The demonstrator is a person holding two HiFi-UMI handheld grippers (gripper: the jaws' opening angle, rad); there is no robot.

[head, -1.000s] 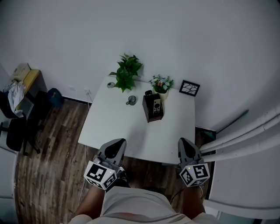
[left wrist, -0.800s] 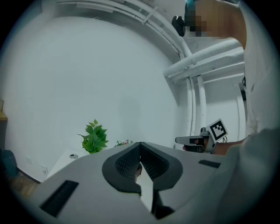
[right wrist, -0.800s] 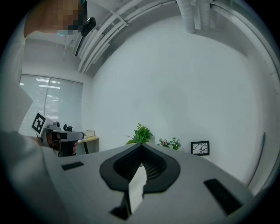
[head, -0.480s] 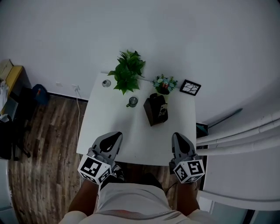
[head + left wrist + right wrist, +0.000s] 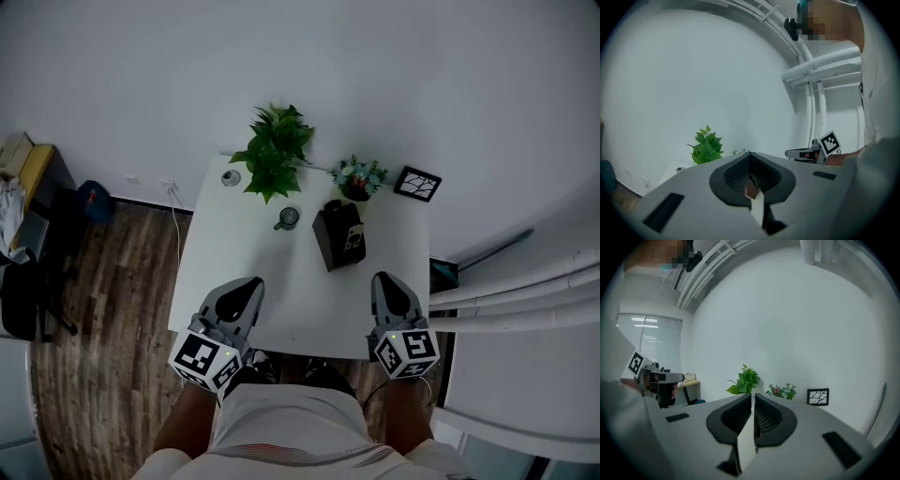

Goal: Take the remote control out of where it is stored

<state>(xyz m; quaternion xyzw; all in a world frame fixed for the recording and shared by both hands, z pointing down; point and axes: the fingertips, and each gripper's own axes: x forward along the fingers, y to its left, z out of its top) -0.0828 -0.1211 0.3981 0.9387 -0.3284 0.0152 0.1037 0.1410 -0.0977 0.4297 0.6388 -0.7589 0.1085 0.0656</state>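
The remote control (image 5: pixel 351 238) stands upright in a dark box-shaped holder (image 5: pixel 328 242) in the middle of the white table (image 5: pixel 234 253), right of centre. Both my grippers hover over the table's near edge, well short of the holder. My left gripper (image 5: pixel 247 284) (image 5: pixel 750 157) is at the near left with its jaws together and nothing between them. Near the front right, my right gripper (image 5: pixel 382 279) (image 5: pixel 753 397) is shut and empty too. In the right gripper view the holder is hidden behind the jaws.
At the table's back stand a leafy green plant (image 5: pixel 275 150), a small flower pot (image 5: pixel 358 176) and a black picture frame (image 5: pixel 417 183). A grey mug (image 5: pixel 287 218) and a small tin (image 5: pixel 231 177) sit left of the holder. White pipes (image 5: pixel 525 291) run at the right; wooden floor (image 5: pixel 103 309) lies to the left.
Both grippers have moved forward and now reach over the table's near edge. The table and its objects sit closer in the head view. Jaws look unchanged.
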